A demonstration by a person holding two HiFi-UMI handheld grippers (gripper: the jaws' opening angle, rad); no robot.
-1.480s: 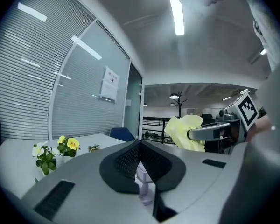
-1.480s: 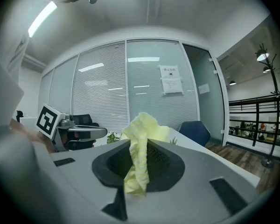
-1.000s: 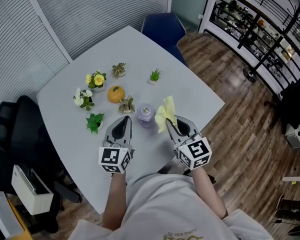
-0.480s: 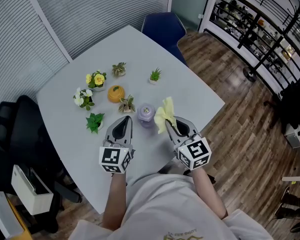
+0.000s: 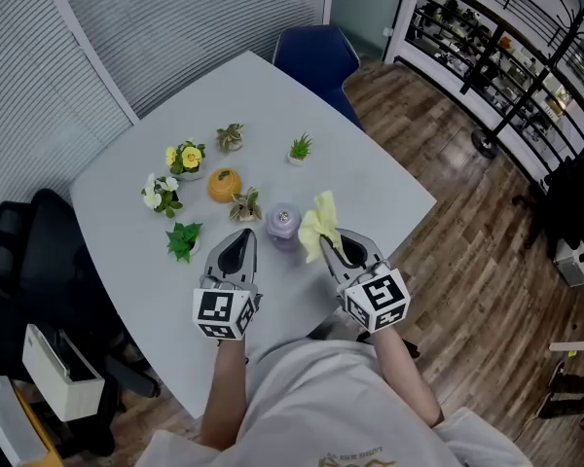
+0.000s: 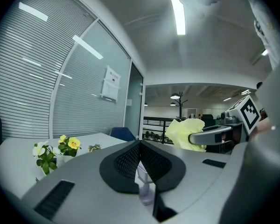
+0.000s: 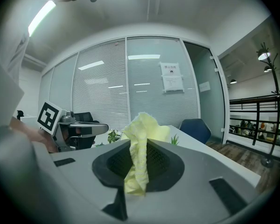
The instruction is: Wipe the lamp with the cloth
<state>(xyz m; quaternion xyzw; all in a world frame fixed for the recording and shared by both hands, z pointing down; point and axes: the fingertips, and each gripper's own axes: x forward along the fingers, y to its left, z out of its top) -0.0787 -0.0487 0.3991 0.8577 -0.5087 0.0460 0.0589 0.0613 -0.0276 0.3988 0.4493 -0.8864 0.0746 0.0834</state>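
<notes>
A small pale-purple lamp [image 5: 283,225] stands on the white table [image 5: 370,183], between my two grippers and just beyond their tips. The right gripper [image 5: 328,242] is shut on a yellow cloth [image 5: 320,223], which sticks up from the jaws right beside the lamp. In the right gripper view the cloth [image 7: 139,143] is pinched between the black pads. My left gripper [image 5: 237,237] is shut with nothing in it, to the left of the lamp. Through the left gripper view's jaws a part of the lamp [image 6: 146,188] shows low down, and the cloth [image 6: 183,133] shows at the right.
Several small potted plants stand farther back: yellow flowers [image 5: 187,157], white flowers [image 5: 160,192], a green leafy one [image 5: 183,237], an orange pot [image 5: 224,183], and succulents [image 5: 299,148]. A blue chair [image 5: 316,56] is at the table's far edge, a black chair [image 5: 29,261] at the left.
</notes>
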